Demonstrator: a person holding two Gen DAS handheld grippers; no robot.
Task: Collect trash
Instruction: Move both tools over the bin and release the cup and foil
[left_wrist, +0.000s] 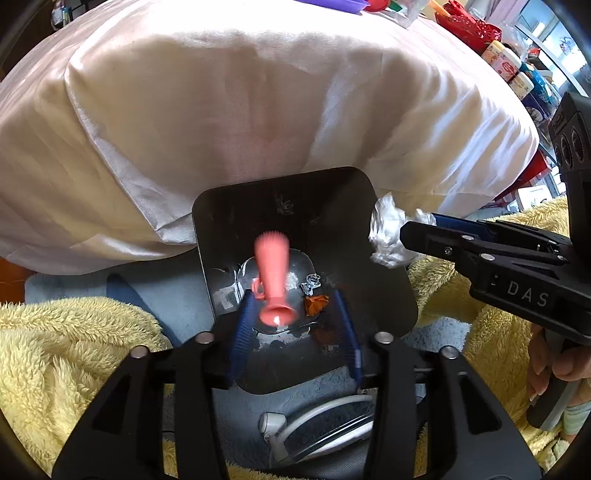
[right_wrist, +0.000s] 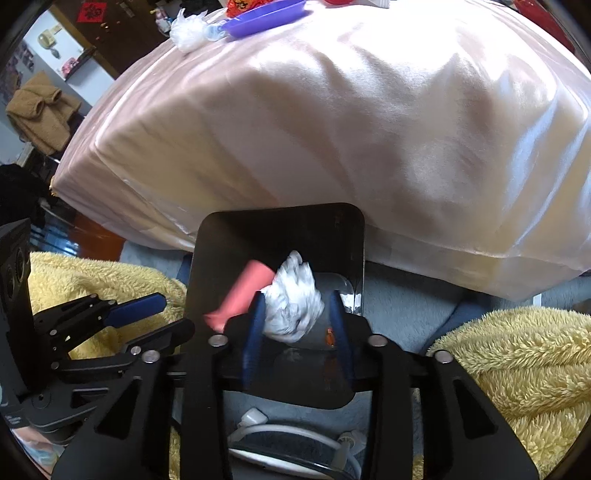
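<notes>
Drop step: left gripper open over bin, pink piece falling; right gripper clamps crumpled tissue, release next

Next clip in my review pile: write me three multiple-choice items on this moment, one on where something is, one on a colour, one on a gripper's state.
1. Where is the pink object?
A. On the bed
B. Over the open black bin
C. On the yellow blanket

2. What colour are the gripper finger pads?
A. Blue
B. Red
C. Green

3. What is the right gripper doing?
A. Open and empty
B. Holding the pink object
C. Shut on the crumpled white wad

Answers: 1 B, it shows blurred inside the bin's opening, beyond the open left gripper. 2 A, blue ribbed pads show in both views. 3 C, the wad sits pinched between its fingers at the bin's rim.
</notes>
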